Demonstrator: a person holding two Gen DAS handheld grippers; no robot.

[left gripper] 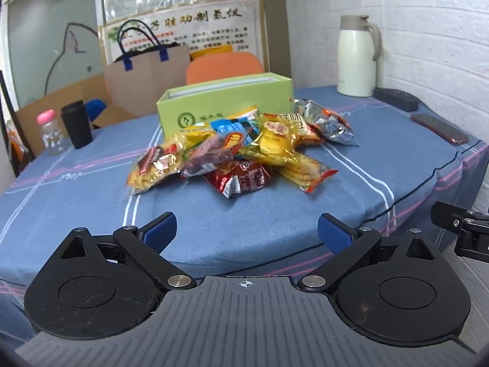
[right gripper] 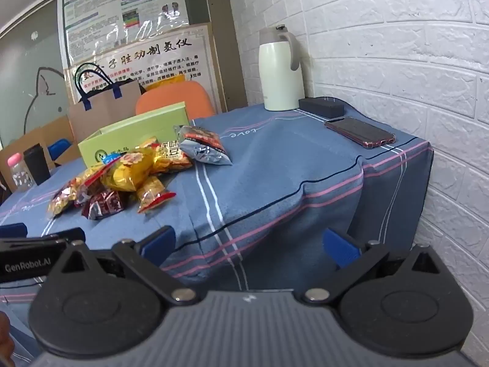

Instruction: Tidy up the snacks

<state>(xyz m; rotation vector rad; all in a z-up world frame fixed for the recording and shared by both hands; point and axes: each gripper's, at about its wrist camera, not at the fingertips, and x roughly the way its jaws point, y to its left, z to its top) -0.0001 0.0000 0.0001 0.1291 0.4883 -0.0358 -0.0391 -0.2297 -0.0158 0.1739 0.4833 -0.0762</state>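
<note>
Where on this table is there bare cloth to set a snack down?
Free: the near strip between the snack pile and the table edge, ahead of the open left tongs; also the stretch between the silver packet and the phone. Crowded: packets overlap against the green box; the far right corner holds the jug.

Both units same build. Left gripper (left gripper: 247, 232): grey ribbed centre plate with white crosshair mark, two black round hubs with recessed discs, black linkage arms on silver pivot pins, small screws at the outer joints, blue textured fingertips (left gripper: 163, 227). Dust and fibres on hubs. Right gripper (right gripper: 249, 244): identical; left unit's black body beside it reads "GenRobot.AI" in white.
</note>
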